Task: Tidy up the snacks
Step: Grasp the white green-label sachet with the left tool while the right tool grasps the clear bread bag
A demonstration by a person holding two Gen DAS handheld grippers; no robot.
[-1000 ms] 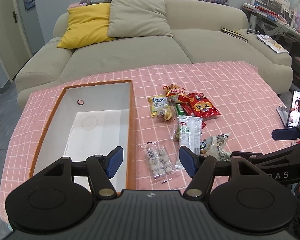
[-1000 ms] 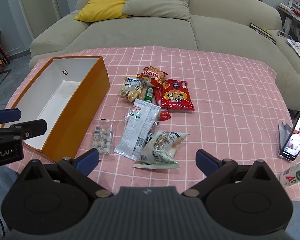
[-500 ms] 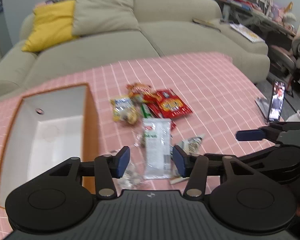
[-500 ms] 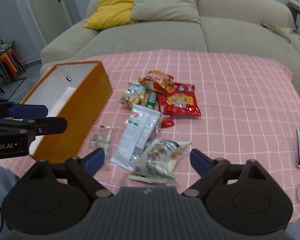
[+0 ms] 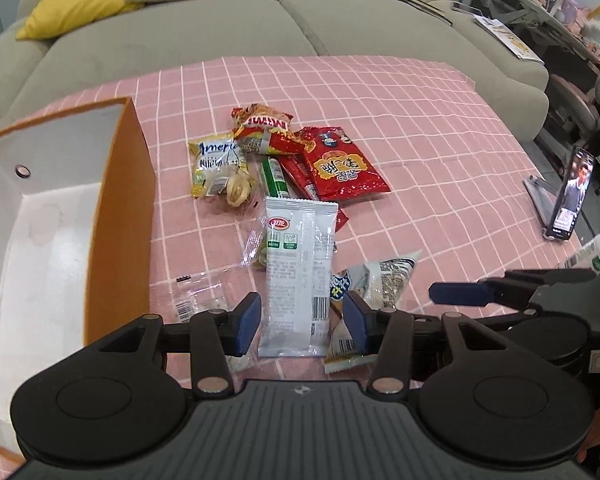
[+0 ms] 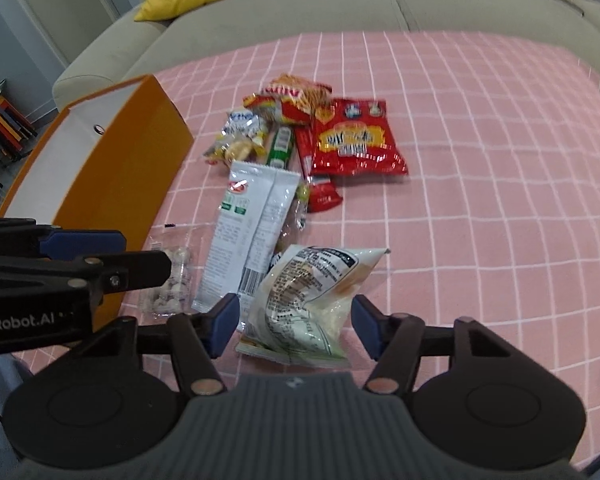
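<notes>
Propped phone [image 5: 571, 196] in left view only; blurry stools [image 6: 4, 124], perhaps, right.

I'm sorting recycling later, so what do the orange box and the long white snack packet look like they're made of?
The orange box looks like matte cardboard: flat stiff walls, white inside. The long white packet looks like glossy plastic film: crimped ends, light glare, and partly see-through.

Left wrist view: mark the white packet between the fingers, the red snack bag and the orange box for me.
white packet [image 5: 296, 276], left wrist view, middle of its printed face.
red snack bag [image 5: 342, 166], left wrist view, on the yellow lettering at its centre.
orange box [image 5: 120, 216], left wrist view, on its orange outer side wall.
</notes>
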